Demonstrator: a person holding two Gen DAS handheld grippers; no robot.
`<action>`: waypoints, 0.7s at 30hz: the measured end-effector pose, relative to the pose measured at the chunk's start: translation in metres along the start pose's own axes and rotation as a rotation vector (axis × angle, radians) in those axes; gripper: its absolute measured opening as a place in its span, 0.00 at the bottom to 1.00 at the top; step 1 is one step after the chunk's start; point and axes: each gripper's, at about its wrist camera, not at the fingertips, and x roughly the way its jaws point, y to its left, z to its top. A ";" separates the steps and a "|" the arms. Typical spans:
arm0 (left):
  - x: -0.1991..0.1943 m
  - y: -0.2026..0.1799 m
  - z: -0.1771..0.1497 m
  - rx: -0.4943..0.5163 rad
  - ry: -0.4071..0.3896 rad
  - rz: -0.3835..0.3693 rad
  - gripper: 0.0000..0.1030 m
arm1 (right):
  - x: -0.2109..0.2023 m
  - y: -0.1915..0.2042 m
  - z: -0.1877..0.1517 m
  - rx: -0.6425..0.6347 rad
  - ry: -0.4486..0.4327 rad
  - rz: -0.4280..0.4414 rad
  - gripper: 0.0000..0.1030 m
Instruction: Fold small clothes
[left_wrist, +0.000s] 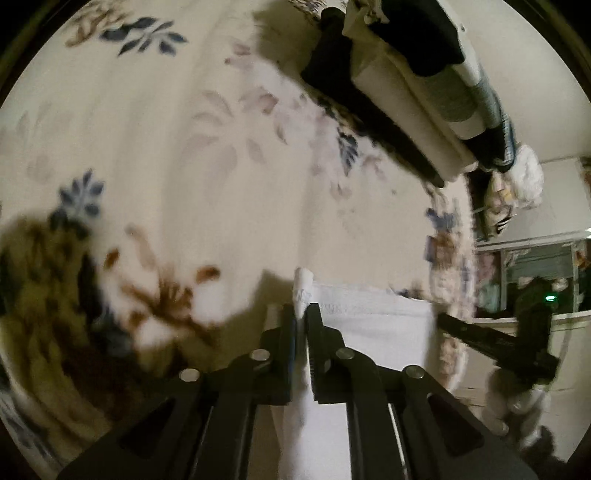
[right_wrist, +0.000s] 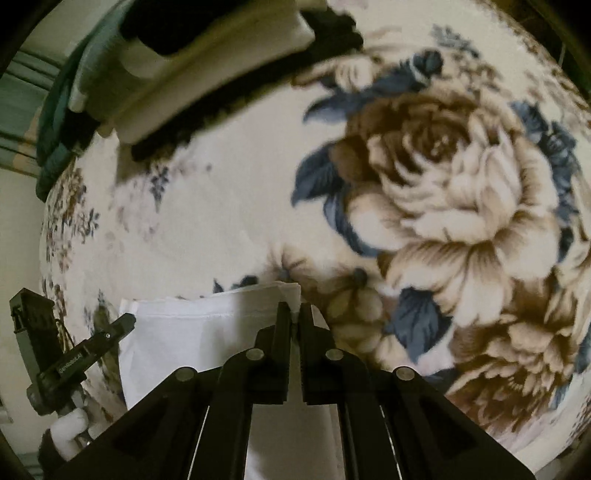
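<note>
A small white garment (left_wrist: 376, 325) lies folded on a floral blanket (left_wrist: 184, 147) and stretches between both grippers. My left gripper (left_wrist: 301, 308) stands over its left corner. A white tip of cloth pokes up between the fingers, and the jaws stand a little apart with a thin gap beside the cloth. In the right wrist view the garment (right_wrist: 192, 332) runs left from my right gripper (right_wrist: 294, 308), whose jaws pinch its right corner. The left gripper's black finger (right_wrist: 125, 321) shows at the garment's other end.
A pile of folded clothes (left_wrist: 424, 92) in white, grey and black sits at the far side of the blanket (right_wrist: 443, 184), also in the right wrist view as a pile (right_wrist: 184, 55). A white-gloved hand (right_wrist: 70, 424) holds the left gripper. Furniture stands beyond the blanket's edge (left_wrist: 539, 266).
</note>
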 end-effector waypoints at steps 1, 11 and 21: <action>-0.007 0.002 -0.006 -0.012 -0.004 -0.001 0.18 | 0.000 -0.003 -0.001 0.004 0.013 0.011 0.12; -0.045 0.011 -0.125 -0.156 0.015 -0.045 0.47 | -0.030 -0.054 -0.096 0.111 0.108 0.177 0.44; -0.019 -0.001 -0.148 -0.074 0.015 0.117 0.14 | 0.002 -0.061 -0.157 0.158 0.184 0.241 0.08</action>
